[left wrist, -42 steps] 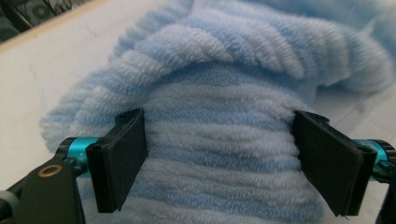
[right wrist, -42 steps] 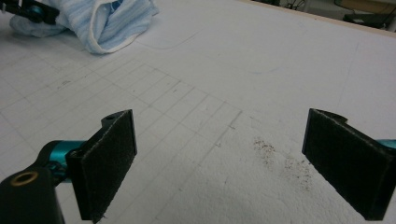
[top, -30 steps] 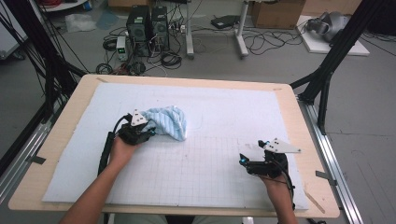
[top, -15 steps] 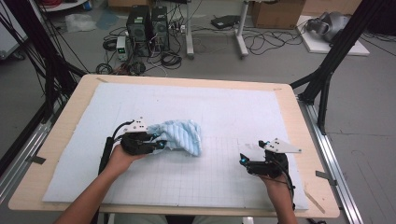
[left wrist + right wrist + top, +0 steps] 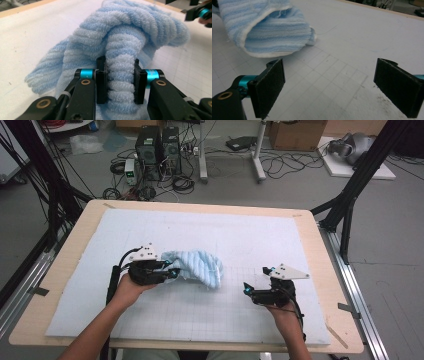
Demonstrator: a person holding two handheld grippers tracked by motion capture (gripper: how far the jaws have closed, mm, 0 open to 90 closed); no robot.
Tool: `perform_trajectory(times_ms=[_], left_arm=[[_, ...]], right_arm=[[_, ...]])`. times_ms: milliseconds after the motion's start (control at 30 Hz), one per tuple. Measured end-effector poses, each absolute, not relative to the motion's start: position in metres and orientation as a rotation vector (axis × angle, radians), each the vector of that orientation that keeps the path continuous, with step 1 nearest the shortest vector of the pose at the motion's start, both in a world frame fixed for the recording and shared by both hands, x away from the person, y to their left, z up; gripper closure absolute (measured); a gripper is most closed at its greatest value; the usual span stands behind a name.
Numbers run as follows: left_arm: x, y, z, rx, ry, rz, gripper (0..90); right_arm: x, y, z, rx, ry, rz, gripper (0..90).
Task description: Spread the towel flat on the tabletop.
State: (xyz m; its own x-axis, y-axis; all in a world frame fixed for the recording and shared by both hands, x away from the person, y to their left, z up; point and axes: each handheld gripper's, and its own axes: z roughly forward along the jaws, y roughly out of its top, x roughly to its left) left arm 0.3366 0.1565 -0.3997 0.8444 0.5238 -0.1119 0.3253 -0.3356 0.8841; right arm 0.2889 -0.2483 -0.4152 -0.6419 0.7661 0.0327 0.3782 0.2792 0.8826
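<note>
1. Left tool [image 5: 118, 82] first: its two black jaws are pinched tight on a rolled fold of the light blue striped towel [image 5: 125, 37], and the terry cloth bulges up between the pads.
2. From above, the same left tool [image 5: 170, 271] lies low over the white gridded mat [image 5: 225, 235], with the person's left hand [image 5: 131, 287] wrapped around its body and a black cable looping off its rear.
3. The towel [image 5: 197, 266] is bunched in a heap just right of the left tool, resting on the mat left of the middle and draping away from the jaws toward the right.
4. Over to the right tool [image 5: 329, 87]: its jaws are spread wide with nothing between the dark pads, just gridded mat below.
5. In the right gripper view the towel [image 5: 272, 32] lies ahead and to the upper left, clear of the jaws, with a folded edge opening toward the camera.
6. In the high view the right tool [image 5: 248, 291] points left toward the towel, and a stretch of bare mat separates the two; the right hand [image 5: 282, 312] holds it from behind, and the grey three-cornered plate [image 5: 286, 272] rides on top.
7. In the left gripper view, the right tool [image 5: 200, 12] peeks in at the top right corner, beyond the towel.
8. Further out: the mat covers most of the wooden table [image 5: 320, 245], whose pale edge frames it on all sides.
9. Beyond the table, the floor [image 5: 300, 185] holds computer towers [image 5: 160, 145], tangled cables and black frame legs [image 5: 350, 195].
</note>
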Motion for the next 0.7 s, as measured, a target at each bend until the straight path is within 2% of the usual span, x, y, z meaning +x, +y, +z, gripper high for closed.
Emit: perform_trajectory(times_ms=[267, 333, 467, 700], left_arm=[[0.341, 0.164, -0.379, 1.885, 0.597, 0.165, 69.8], [0.345, 0.164, -0.374, 1.876, 0.599, 0.177, 69.7], [0.360, 0.160, -0.371, 1.879, 0.670, 0.230, 69.8], [0.391, 0.139, -0.377, 1.878, 0.822, 0.398, 69.2]], right_arm=[[0.294, -0.214, -0.420, 0.905, 2.294, 1.254, 9.2], [0.297, -0.210, -0.422, 0.900, 2.316, 1.255, 12.7], [0.298, -0.210, -0.422, 0.899, 2.309, 1.274, 14.0], [0.300, -0.214, -0.422, 0.940, 2.285, 1.282, 14.0]])
